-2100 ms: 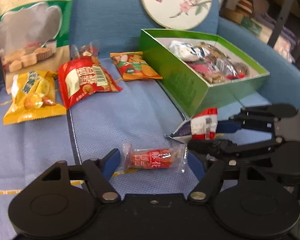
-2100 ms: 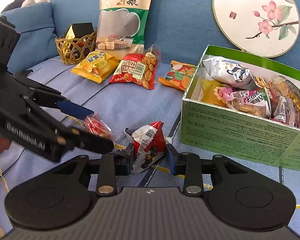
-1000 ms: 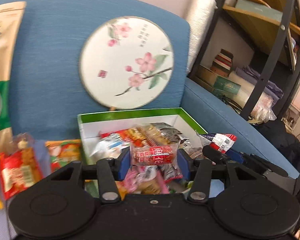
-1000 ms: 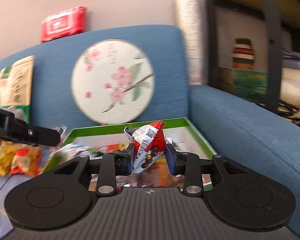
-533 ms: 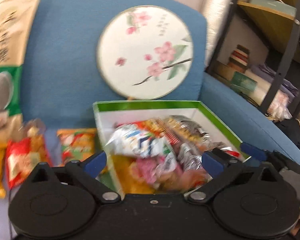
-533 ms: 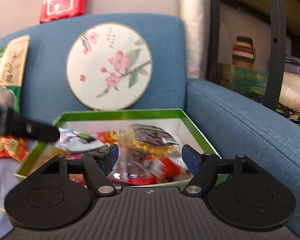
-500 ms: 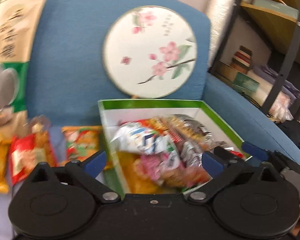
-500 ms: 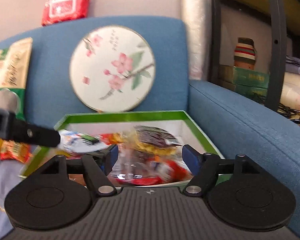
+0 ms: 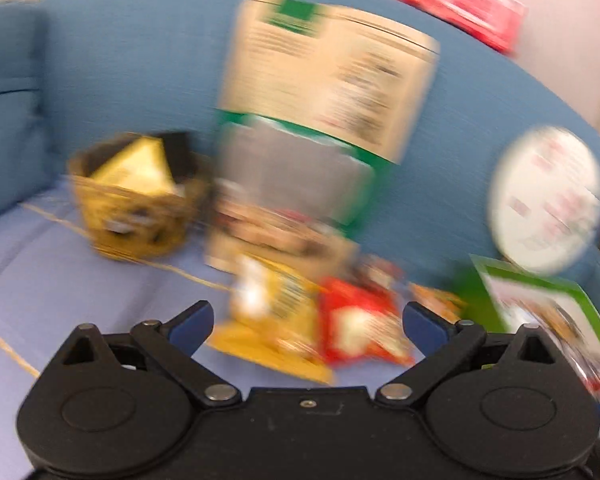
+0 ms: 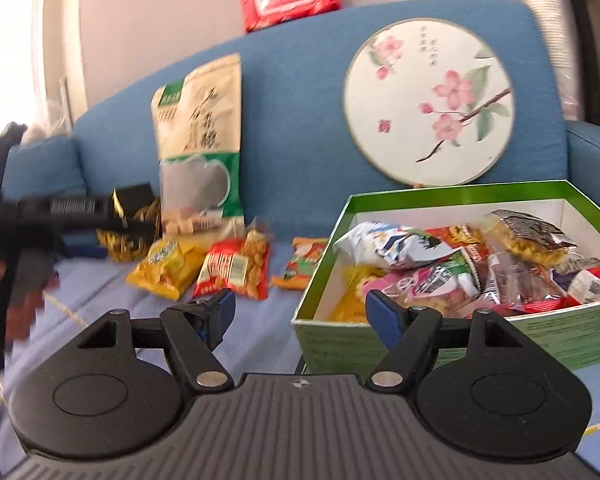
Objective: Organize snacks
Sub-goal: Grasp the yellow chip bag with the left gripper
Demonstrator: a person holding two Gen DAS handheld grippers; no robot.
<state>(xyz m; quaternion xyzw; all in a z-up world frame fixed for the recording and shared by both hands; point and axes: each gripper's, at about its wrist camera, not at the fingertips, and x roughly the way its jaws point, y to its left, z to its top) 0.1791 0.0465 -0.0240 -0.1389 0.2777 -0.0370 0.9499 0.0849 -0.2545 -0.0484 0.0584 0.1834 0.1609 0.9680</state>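
one green box (image 10: 452, 340) sits on the sofa seat (image 10: 256, 344) at the right, heaped with wrapped snacks (image 10: 480, 268). left of it three small packets lie loose in a row: a yellow packet (image 10: 166, 266), a red packet (image 10: 234, 270) and an orange packet (image 10: 304, 262). one tall grain bag (image 10: 200, 148) leans on the backrest behind them, with one woven basket (image 9: 134, 212) further left and one round fan (image 10: 428, 100) to the right. both pairs of fingers stand wide apart with nothing between them: left gripper (image 9: 308, 318), right gripper (image 10: 298, 306). a second ago each was clamped on a small snack above the box; both snacks are now released, and the left view has swung from the box to the loose packets.
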